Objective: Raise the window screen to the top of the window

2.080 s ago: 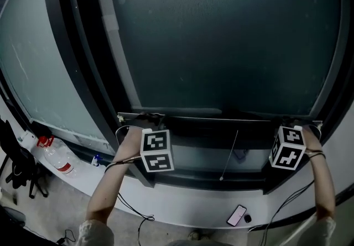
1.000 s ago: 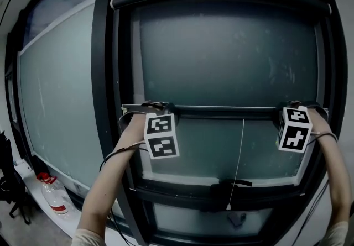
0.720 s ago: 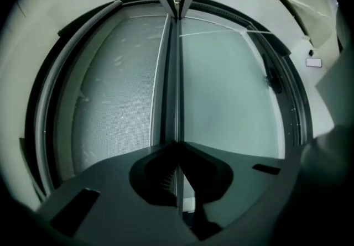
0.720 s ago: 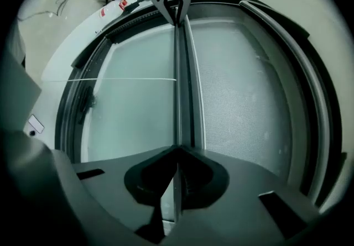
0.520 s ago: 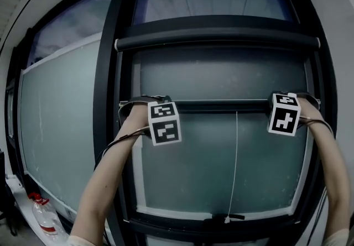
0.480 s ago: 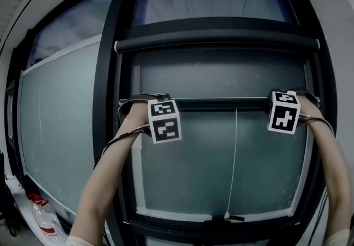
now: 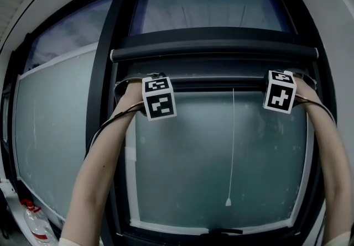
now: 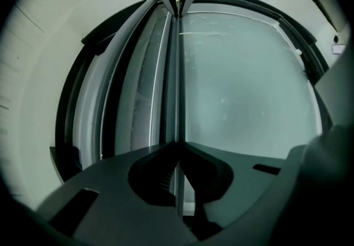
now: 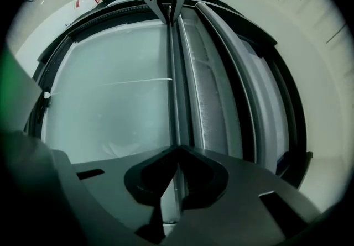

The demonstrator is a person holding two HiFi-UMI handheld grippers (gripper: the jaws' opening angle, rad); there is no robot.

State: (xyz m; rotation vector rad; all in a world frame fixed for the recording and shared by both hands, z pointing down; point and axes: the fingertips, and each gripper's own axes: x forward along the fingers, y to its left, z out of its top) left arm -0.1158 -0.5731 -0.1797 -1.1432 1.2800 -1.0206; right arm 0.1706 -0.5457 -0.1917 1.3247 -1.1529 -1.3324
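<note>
1. The left claw [image 8: 177, 153] is clenched on the rail [image 8: 172, 73] at the bottom edge of the screen. The thin rail passes between its jaws and runs away up the frame.
2. The right claw [image 9: 177, 156] grasps the same rail at the other end, its jaws pressed on it in the same way.
3. In the head view both claws sit in the upper half of the frame, one at centre left and one at right. The rail lies level between them and a forearm rises to each from the bottom edge.
4. The rail lies just under the dark roller box [image 7: 215, 46]. Only a narrow dark strip of screen [image 7: 215, 69] shows between the two.
5. A white cord [image 7: 231, 145] hangs from the rail over the glass [image 7: 182, 173]. Its end dangles free near lower centre.
6. Each gripper view shows the other claw at top centre, at the rail's far end.
7. A bottle [image 7: 34, 223] stands at the lower left corner.
</note>
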